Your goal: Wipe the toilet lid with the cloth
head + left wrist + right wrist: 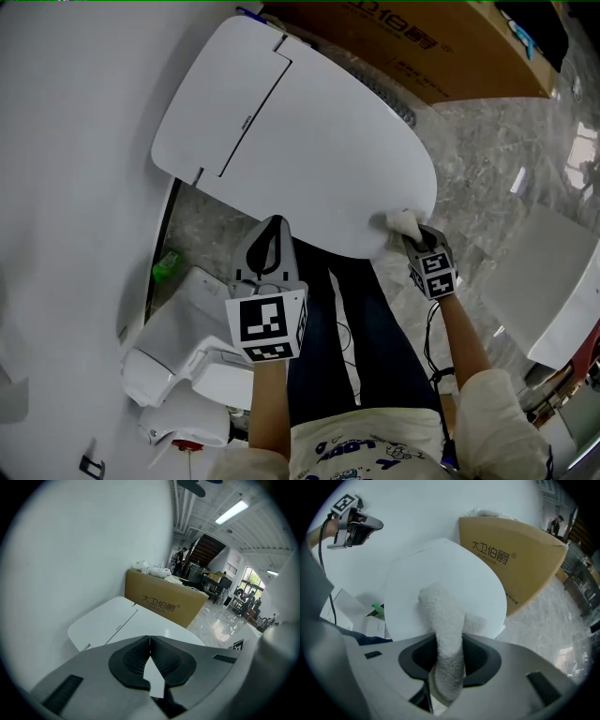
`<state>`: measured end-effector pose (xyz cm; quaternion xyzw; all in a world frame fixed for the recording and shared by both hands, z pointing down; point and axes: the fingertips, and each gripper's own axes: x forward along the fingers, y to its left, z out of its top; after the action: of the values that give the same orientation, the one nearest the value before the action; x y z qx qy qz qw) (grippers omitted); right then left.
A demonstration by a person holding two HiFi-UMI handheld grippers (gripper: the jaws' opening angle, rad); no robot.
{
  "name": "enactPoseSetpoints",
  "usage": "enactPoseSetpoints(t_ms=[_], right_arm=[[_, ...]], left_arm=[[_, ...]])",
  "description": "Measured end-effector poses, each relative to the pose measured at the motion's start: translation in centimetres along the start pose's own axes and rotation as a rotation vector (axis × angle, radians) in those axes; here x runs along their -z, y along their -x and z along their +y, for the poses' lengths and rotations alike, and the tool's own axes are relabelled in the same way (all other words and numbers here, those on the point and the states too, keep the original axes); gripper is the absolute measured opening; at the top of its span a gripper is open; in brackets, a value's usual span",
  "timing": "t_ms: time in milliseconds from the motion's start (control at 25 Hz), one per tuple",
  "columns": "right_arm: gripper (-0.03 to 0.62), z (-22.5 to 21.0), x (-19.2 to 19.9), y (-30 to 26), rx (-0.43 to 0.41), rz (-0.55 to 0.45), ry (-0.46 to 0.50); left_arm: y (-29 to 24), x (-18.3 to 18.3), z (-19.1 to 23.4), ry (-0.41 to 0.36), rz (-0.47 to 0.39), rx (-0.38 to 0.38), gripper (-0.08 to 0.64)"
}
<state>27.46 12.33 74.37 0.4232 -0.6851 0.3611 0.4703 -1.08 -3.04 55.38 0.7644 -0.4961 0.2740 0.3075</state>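
Toilet lid (309,141): white cloth (402,222) clamped in my right tongs (412,238) sits on its near right edge, left tongs (272,230) closed on nothing; I'd press flat, sweeping overlapping strokes toward the far end.

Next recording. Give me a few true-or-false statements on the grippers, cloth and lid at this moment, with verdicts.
1. The right gripper is shut on the cloth. True.
2. The left gripper has its jaws wide apart. False: they are together, with nothing between them.
3. The cloth lies on the cardboard box. False: it rests on the toilet lid, near its front edge.
4. The cardboard box stands beyond the toilet lid. True.
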Motion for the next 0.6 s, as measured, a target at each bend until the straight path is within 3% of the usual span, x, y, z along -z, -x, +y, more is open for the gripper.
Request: enactPoseSetpoints(t_ms=[400, 600], right_arm=[[0.123, 0.0, -0.5, 0.2, -0.003, 0.086, -0.029], [0.123, 1.8, -6.1, 1.9, -0.050, -0.042, -0.111]], left_arm=[[0.6, 0.2, 0.7, 0.007, -0.011, -0.006, 0.005], [1.7, 0.2, 2.2, 0.022, -0.024, -0.034, 0.005]])
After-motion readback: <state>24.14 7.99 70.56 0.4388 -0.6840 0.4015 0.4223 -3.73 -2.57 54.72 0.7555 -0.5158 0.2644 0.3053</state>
